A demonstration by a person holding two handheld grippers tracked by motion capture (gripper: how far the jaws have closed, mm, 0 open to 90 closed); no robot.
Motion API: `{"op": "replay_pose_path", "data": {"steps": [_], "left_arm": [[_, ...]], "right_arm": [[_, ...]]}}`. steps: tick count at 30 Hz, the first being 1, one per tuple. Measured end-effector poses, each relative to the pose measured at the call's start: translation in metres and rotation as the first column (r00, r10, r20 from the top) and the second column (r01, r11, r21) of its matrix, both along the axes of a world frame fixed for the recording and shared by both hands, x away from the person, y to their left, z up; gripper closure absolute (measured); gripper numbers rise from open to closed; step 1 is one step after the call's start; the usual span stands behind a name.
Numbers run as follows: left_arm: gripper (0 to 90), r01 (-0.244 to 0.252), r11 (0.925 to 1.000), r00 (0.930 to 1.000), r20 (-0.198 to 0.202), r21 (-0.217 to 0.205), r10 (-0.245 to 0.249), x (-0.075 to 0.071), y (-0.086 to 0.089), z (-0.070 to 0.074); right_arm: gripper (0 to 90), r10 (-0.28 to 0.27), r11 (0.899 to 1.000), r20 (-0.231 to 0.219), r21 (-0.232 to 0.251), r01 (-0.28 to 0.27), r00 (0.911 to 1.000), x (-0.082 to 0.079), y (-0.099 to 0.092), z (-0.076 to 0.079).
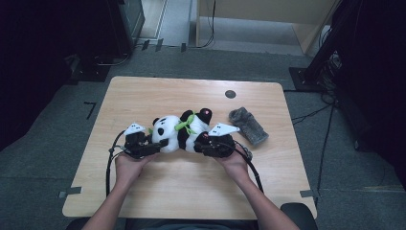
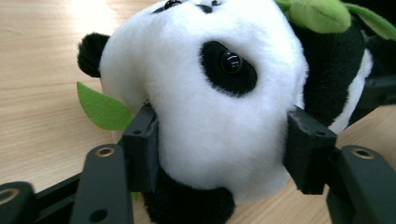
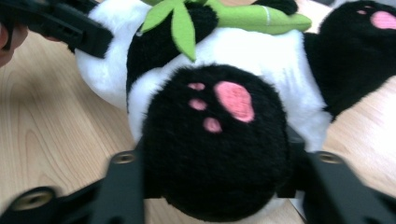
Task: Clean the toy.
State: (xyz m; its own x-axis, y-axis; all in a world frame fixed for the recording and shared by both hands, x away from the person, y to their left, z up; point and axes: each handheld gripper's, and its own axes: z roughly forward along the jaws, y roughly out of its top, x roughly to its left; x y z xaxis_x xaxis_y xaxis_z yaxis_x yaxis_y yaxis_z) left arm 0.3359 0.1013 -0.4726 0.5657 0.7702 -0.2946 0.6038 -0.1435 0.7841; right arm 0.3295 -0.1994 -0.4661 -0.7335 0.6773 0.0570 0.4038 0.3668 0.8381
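A black-and-white plush panda [image 1: 178, 130] lies on its side in the middle of the wooden table [image 1: 143, 96], with a green bamboo stalk [image 1: 186, 123] across its chest. My left gripper [image 1: 160, 143] is at the panda's head. In the left gripper view the pads [image 2: 140, 149] press into the white head [image 2: 210, 116] from both sides, with the left gripper [image 2: 222, 156] shut on it. My right gripper [image 1: 201, 142] is at the lower body. Its jaws squeeze a black foot with pink pads [image 3: 219, 140], so the right gripper [image 3: 215, 175] is shut on that foot.
A grey fuzzy cloth item [image 1: 248, 125] lies just right of the panda. A round black grommet [image 1: 230, 94] sits near the table's far edge. Bare wood stretches to the far left and along the front edge. Dark equipment and cables surround the table on the floor.
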Motion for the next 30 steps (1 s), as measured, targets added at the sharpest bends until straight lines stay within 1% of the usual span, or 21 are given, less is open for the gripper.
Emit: {"op": "replay_pose_path", "data": {"steps": [2,3,4,5,6,7,8,9,10,12,13,15,17,21,23,24,25,26,27,28,30], "left_arm": [[31.3,0.012,0.9997,0.999,0.042,0.019,-0.013,-0.001,0.0,0.002],[29.3,0.012,0.9999,0.9982,0.058,0.007,-0.013,-0.001,0.001,0.003],[27.7,0.015,0.9996,0.9973,0.073,-0.023,-0.014,-0.001,0.004,0.005],[26.1,0.023,0.9982,0.996,0.088,-0.056,-0.018,-0.001,0.007,0.007],[24.4,0.037,0.997,0.9943,0.103,-0.068,-0.029,-0.001,0.009,0.008],[23.2,0.051,0.9963,0.992,0.119,-0.07,-0.042,-0.001,0.01,0.009],[22.4,0.062,0.996,0.9896,0.134,-0.065,-0.053,-0.002,0.01,0.01],[21.9,0.081,0.9961,0.9834,0.166,-0.036,-0.074,-0.004,0.011,0.012],[21.5,0.1,0.995,0.9748,0.201,-0.004,-0.097,-0.006,0.011,0.013],[20.4,0.117,0.9923,0.9669,0.224,0.042,-0.123,-0.009,0.011,0.014],[19.6,0.124,0.9908,0.966,0.222,0.055,-0.133,-0.01,0.012,0.014],[18.9,0.146,0.9876,0.9673,0.201,0.057,-0.155,-0.01,0.015,0.013],[19.3,0.173,0.9835,0.9644,0.194,0.055,-0.18,-0.011,0.019,0.011],[20.0,0.218,0.9725,0.9546,0.19,0.083,-0.23,-0.013,0.015,0.003],[18.7,0.233,0.9683,0.9497,0.193,0.089,-0.247,-0.013,0.011,0.001],[18.4,0.232,0.9682,0.948,0.201,0.095,-0.247,-0.013,0.008,0.001],[17.7,0.238,0.9674,0.944,0.214,0.086,-0.251,-0.014,0.006,0.001],[13.3,0.248,0.9653,0.9361,0.236,0.08,-0.26,-0.015,0.003,0.001],[10.8,0.243,0.9658,0.9347,0.245,0.091,-0.258,-0.015,0.001,0.001],[10.8,0.238,0.9666,0.9355,0.245,0.095,-0.254,-0.016,0.0,0.001],[11.5,0.226,0.9705,0.9399,0.243,0.083,-0.24,-0.015,-0.002,0.0]], "right_arm": [[59.7,-0.013,1.0,-0.015,-0.025,0.012,0.9998,0.0,0.001,0.008],[60.7,-0.01,1.0,-0.025,-0.01,0.01,0.9996,0.001,0.0,0.01],[61.6,-0.012,1.0,-0.038,0.012,0.012,0.9992,0.002,-0.003,0.013],[62.0,-0.01,0.999,-0.071,0.045,0.014,0.9974,0.004,-0.006,0.016],[62.2,-0.005,0.997,-0.104,0.082,0.013,0.9946,0.007,-0.01,0.02],[62.4,-0.005,0.995,-0.115,0.099,0.017,0.9933,0.008,-0.012,0.024],[62.5,-0.004,0.995,-0.109,0.097,0.015,0.9941,0.008,-0.013,0.027],[62.5,-0.005,0.996,-0.102,0.092,0.014,0.9948,0.008,-0.014,0.029],[62.5,-0.003,0.997,-0.088,0.075,0.009,0.9961,0.007,-0.014,0.032],[62.6,-0.009,0.998,-0.083,0.056,0.014,0.9965,0.007,-0.015,0.036],[62.8,-0.022,0.998,-0.082,0.051,0.027,0.9964,0.006,-0.017,0.037],[63.0,-0.03,0.998,-0.091,0.053,0.035,0.9954,0.007,-0.022,0.04],[63.0,-0.042,0.997,-0.1,0.065,0.048,0.9941,0.007,-0.028,0.044],[62.9,-0.049,0.995,-0.091,0.086,0.057,0.9946,0.005,-0.037,0.055],[62.9,-0.033,0.992,-0.102,0.114,0.045,0.9942,0.004,-0.041,0.06],[62.8,-0.024,0.991,-0.113,0.128,0.039,0.9933,0.003,-0.042,0.061],[62.8,-0.006,0.989,-0.124,0.149,0.024,0.9922,0.003,-0.042,0.062],[62.9,0.017,0.987,-0.137,0.161,0.005,0.9904,0.002,-0.041,0.063],[63.0,0.047,0.986,-0.14,0.167,-0.023,0.9891,0.0,-0.039,0.064],[63.0,0.058,0.985,-0.147,0.169,-0.033,0.9875,-0.001,-0.037,0.064],[63.1,0.071,0.984,-0.15,0.171,-0.045,0.9862,-0.002,-0.035,0.065]]}}
